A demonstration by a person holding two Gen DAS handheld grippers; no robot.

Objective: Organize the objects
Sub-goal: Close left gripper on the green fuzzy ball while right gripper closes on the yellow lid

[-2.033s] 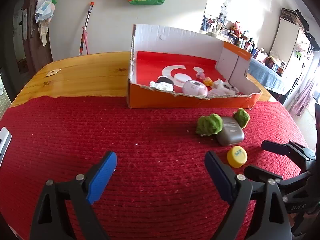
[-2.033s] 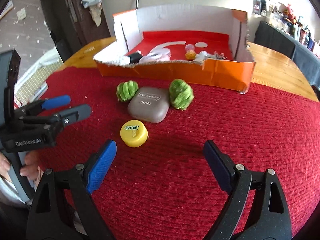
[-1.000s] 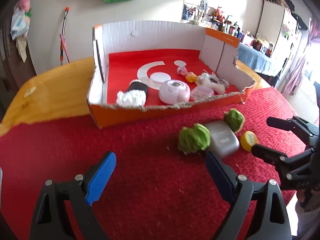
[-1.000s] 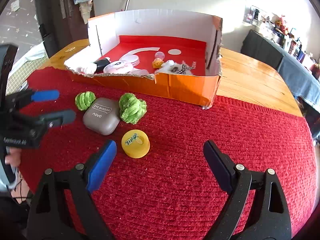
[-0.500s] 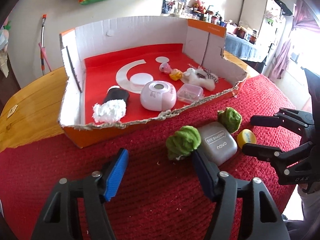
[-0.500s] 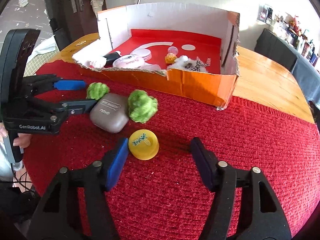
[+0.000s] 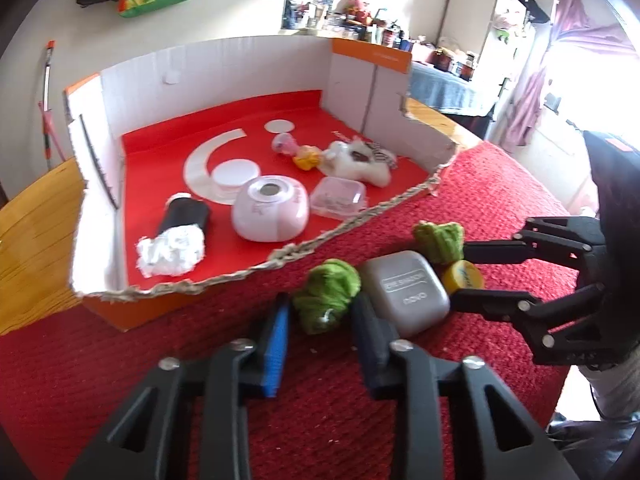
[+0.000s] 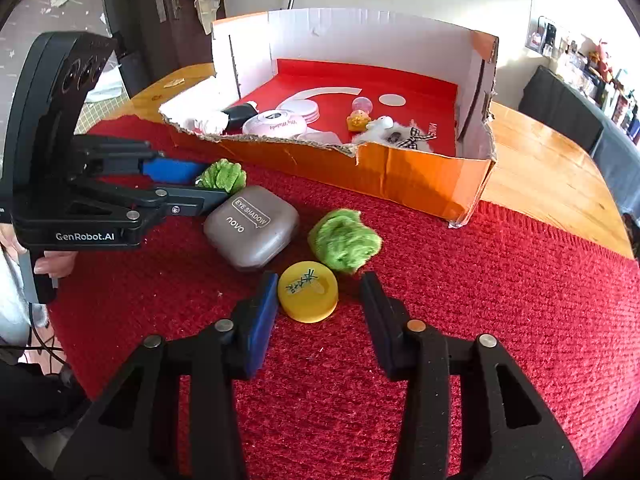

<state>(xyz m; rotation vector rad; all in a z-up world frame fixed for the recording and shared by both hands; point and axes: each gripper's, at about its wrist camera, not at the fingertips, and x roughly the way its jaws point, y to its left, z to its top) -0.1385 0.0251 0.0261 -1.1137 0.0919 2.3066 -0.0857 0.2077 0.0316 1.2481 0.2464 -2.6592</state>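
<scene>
- Both grippers have closed in on the loose things since a moment ago: the left gripper (image 7: 320, 334) now straddles the near green pompom (image 7: 326, 294), jaws narrowed but still spread, not visibly pinching it.
- The right gripper (image 8: 318, 312) brackets the yellow cap (image 8: 308, 291), jaws spread, one pad just beside it.
- I judge two pickups are about to begin; nothing is lifted yet.
- The grey eye-shadow case (image 8: 252, 226) and second pompom (image 8: 344, 240) lie between them, near the box (image 8: 420, 178).
- A red woven mat (image 8: 500, 320) covers the wooden counter (image 8: 540, 176); shelves and clutter line the bright room.
</scene>
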